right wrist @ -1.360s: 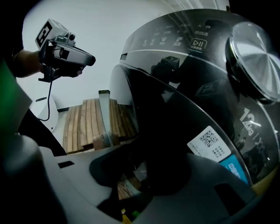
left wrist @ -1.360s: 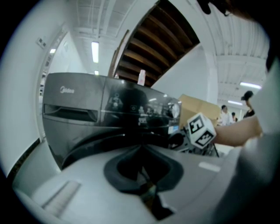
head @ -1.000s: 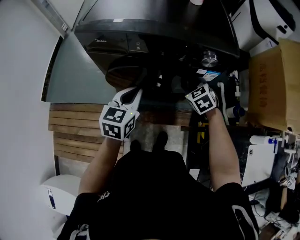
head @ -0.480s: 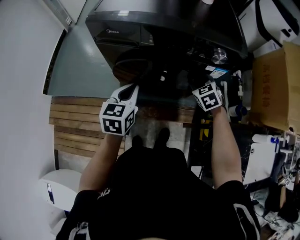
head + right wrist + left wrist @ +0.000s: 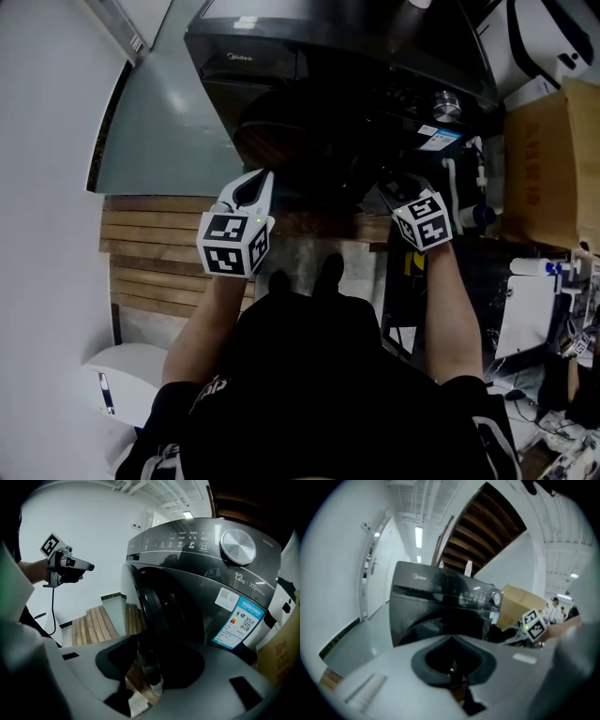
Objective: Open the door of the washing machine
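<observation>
Right tool (image 5: 150, 674) clamps the washing machine door (image 5: 157, 604), left tool (image 5: 452, 670) closed empty, above wooden slats (image 5: 150, 255) by a white wall (image 5: 47, 234).

Free passage: the grey floor (image 5: 159, 131) at upper left, between wall (image 5: 47, 141) and washing machine (image 5: 309, 37). Obstacles: the door (image 5: 291, 131), ajar at upper centre; a cardboard box (image 5: 548, 169) closing the right edge.

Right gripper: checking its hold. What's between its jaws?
The washing machine door's edge, clamped by the right gripper, shown in the right gripper view.
</observation>
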A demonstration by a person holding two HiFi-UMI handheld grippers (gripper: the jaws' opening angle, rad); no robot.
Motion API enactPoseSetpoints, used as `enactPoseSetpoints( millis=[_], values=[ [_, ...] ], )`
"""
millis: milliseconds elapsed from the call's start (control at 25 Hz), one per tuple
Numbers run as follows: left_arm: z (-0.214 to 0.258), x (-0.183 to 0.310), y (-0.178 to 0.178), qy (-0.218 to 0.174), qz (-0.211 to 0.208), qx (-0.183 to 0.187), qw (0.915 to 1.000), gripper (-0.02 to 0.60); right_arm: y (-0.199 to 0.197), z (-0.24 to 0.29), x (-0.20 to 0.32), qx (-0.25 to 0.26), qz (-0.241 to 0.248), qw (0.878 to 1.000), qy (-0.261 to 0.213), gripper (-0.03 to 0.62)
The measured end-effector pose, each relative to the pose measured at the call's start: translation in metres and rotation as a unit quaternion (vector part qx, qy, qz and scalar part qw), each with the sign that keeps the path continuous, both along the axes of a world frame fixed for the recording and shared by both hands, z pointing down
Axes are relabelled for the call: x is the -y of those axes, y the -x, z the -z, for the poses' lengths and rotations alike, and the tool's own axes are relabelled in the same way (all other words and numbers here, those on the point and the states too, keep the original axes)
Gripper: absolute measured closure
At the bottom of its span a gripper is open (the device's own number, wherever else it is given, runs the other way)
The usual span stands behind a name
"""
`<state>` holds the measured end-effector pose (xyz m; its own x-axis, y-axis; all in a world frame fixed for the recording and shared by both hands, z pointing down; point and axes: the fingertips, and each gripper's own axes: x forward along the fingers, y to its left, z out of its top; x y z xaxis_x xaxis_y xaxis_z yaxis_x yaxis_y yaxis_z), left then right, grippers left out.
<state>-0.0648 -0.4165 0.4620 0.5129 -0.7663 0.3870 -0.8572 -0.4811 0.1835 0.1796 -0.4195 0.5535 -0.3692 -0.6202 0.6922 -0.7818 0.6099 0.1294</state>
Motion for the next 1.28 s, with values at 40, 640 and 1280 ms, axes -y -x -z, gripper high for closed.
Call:
enactPoseSetpoints(
  millis=[40, 640, 1280],
  values=[
    [-0.001, -0.005, -0.001, 0.001, -0.008, -0.002, 1.0, 0.572, 0.002, 0.0, -0.005, -0.005, -0.006, 1.0, 0.002, 0.433],
    [-0.005, -0.069, -0.005, 0.016, -0.07, -0.041, 0.9966, 0.562, 0.046, -0.001, -0.076, 0.015, -0.087, 0.996, -0.004, 0.445],
    [-0.007, -0.12, -0.036, 0.035, -0.033, -0.035, 0.9982, 0.525, 0.103, 0.002, -0.143, 0.095, 0.006, 0.995, -0.004, 0.468]
  ],
)
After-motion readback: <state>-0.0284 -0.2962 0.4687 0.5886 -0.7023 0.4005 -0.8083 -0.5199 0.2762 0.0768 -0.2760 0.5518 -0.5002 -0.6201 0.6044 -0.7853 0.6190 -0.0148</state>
